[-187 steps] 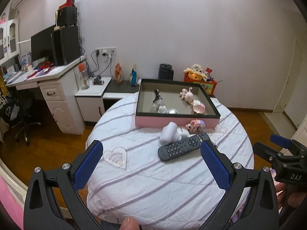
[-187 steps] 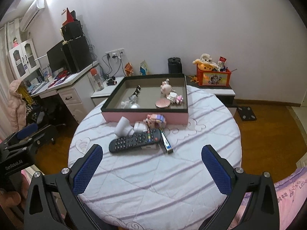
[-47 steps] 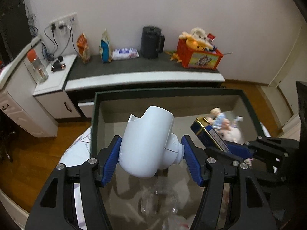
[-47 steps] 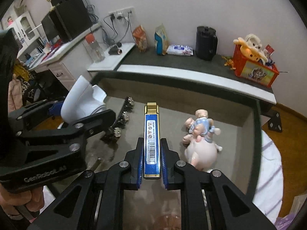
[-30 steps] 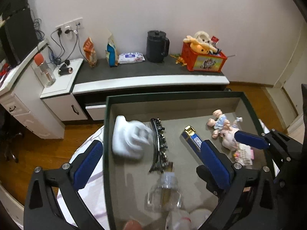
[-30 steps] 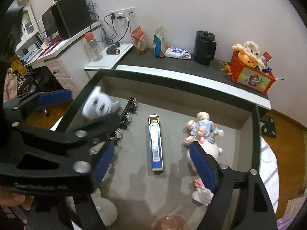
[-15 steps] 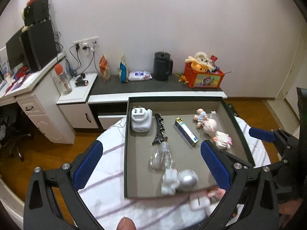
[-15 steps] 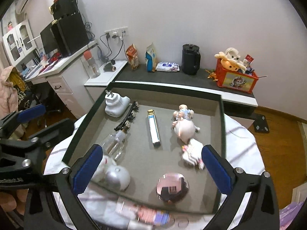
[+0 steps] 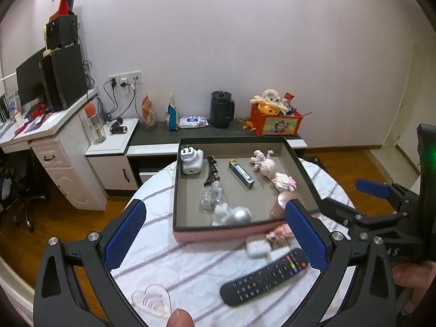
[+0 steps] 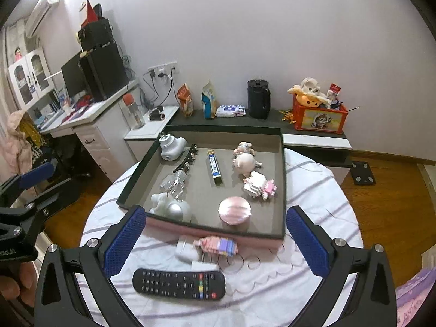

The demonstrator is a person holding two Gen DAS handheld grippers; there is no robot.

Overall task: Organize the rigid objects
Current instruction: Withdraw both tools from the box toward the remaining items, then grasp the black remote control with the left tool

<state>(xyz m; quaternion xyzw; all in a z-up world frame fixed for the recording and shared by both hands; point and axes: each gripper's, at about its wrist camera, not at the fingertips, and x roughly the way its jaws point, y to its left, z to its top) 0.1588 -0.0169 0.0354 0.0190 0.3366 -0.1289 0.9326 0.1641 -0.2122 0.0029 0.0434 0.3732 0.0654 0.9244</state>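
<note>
On the round desk, in front of the tray, a white earbud case, a pink block figure and a black remote are left unsorted. The left gripper and right gripper are held above, fingers spread wide, nothing gripped. The remote is judged light, stiff and smooth, best pinched across its narrow sides at mid-length.
</note>
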